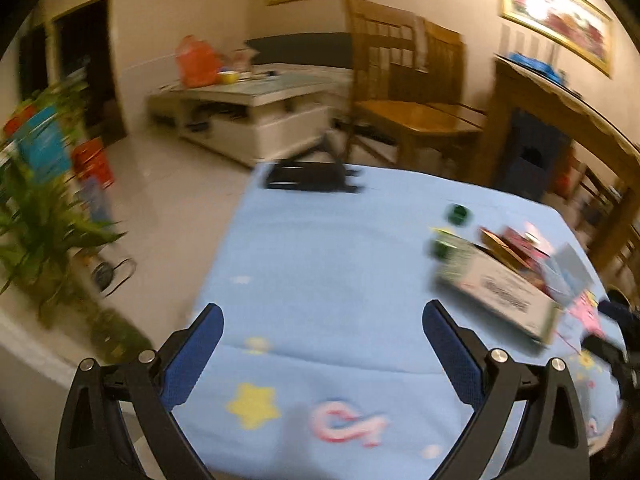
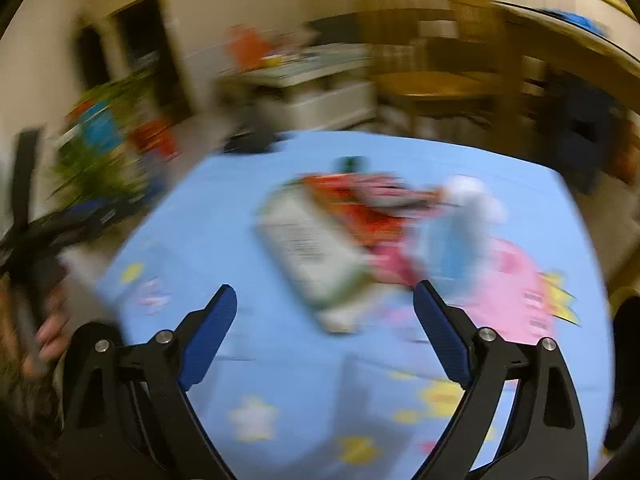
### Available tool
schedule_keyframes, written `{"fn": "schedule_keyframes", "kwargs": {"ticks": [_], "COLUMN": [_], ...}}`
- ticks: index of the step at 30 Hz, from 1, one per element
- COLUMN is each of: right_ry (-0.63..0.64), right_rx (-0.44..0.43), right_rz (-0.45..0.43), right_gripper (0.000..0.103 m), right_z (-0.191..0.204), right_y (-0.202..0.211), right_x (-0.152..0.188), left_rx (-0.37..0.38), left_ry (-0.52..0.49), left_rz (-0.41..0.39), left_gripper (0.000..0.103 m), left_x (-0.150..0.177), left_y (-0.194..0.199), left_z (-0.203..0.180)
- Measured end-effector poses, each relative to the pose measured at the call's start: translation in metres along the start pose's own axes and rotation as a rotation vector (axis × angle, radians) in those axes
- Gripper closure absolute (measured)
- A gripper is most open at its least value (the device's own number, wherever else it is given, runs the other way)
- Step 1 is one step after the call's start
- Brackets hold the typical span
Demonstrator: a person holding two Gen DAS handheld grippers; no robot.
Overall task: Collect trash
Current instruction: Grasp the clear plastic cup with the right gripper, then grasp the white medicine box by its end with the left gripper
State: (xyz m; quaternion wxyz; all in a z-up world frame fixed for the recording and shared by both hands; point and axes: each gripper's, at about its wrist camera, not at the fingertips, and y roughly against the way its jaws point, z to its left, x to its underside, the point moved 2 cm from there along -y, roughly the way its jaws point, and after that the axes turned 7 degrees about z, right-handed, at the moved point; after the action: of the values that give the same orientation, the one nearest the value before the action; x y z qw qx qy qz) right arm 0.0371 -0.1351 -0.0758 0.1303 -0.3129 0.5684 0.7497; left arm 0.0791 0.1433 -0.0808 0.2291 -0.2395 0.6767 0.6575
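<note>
A pile of trash lies on the blue cartoon tablecloth (image 1: 320,264): a white and green carton (image 1: 496,288), red and pink wrappers (image 1: 520,244) and a pale blue packet (image 1: 568,268). A small dark green object (image 1: 457,213) sits behind it. My left gripper (image 1: 323,320) is open and empty, left of the pile. In the blurred right wrist view the carton (image 2: 316,252), red wrappers (image 2: 368,208) and blue packet (image 2: 456,240) lie just ahead of my open, empty right gripper (image 2: 325,300).
A black stand (image 1: 312,176) sits at the table's far edge. Wooden chairs (image 1: 416,92) and a wooden sideboard (image 1: 560,112) stand behind. A white low cabinet (image 1: 248,108) is further back. A potted plant (image 1: 44,216) stands left of the table. The left gripper and hand show in the right wrist view (image 2: 44,240).
</note>
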Motion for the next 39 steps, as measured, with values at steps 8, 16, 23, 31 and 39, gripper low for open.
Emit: {"fn": "schedule_keyframes", "kwargs": {"ticks": [8, 16, 23, 31, 39], "right_ry": [0.132, -0.017, -0.199, -0.275, -0.319], "right_rx": [0.003, -0.055, -0.017, -0.032, -0.075], "right_rz": [0.175, 0.147, 0.017, -0.086, -0.130], "right_gripper": [0.049, 0.056, 0.056, 0.056, 0.055], "right_z": [0.075, 0.035, -0.066, -0.147, -0.177], "right_y": [-0.070, -0.051, 0.016, 0.066, 0.075], "right_x": [-0.004, 0.001, 0.004, 0.036, 0.065], "left_rx": [-0.009, 0.127, 0.324, 0.287, 0.192], "left_ry": [0.029, -0.011, -0.026, 0.099, 0.173], "left_rz": [0.012, 0.091, 0.250, 0.415, 0.512], "left_gripper": [0.007, 0.007, 0.007, 0.007, 0.022], "left_x": [0.003, 0.008, 0.009, 0.000, -0.002], "left_y": [0.000, -0.012, -0.037, -0.080, -0.106], "left_z": [0.019, -0.026, -0.107, -0.173, -0.199]}}
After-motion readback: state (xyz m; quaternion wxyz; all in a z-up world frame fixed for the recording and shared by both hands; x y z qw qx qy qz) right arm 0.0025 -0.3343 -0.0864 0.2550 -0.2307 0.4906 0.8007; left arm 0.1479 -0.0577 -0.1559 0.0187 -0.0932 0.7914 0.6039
